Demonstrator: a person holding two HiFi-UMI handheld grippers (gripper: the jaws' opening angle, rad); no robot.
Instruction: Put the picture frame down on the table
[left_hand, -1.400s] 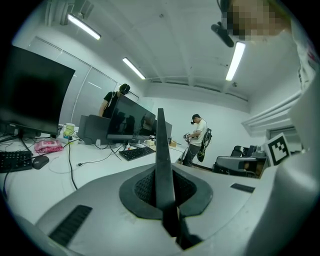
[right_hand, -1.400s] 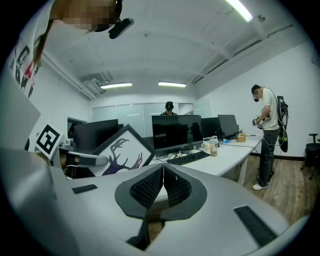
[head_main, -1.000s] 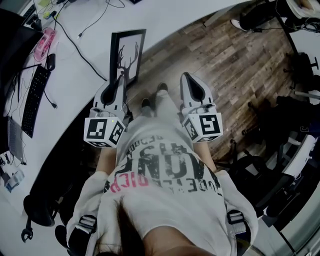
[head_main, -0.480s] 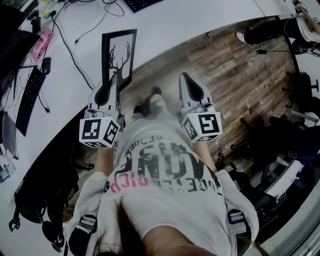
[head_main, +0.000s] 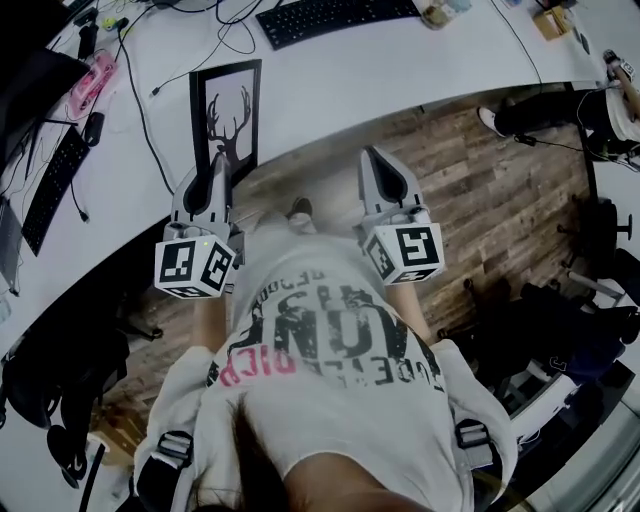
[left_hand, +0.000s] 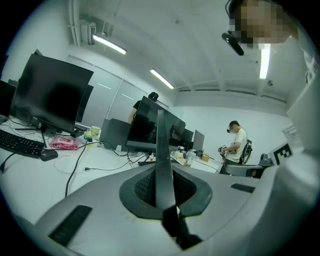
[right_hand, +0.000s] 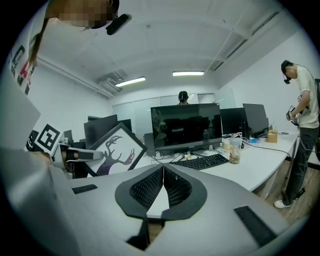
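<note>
The picture frame is black with a deer-head silhouette on white. My left gripper is shut on its lower edge and holds it above the white table near the table's front edge. In the left gripper view the frame shows edge-on, standing up between the closed jaws. The right gripper view shows the frame at the left, tilted like a diamond. My right gripper hangs over the wooden floor beside the table, shut, with nothing in it.
A black keyboard lies at the table's far side; cables, a pink item and another keyboard lie to the left. Monitors stand on the desk. A person stands at right. Chairs and bags crowd the floor at right.
The view has shifted forward: both grippers now sit closer to the table, and the frame in my left gripper has moved from over the floor's edge to over the tabletop.
</note>
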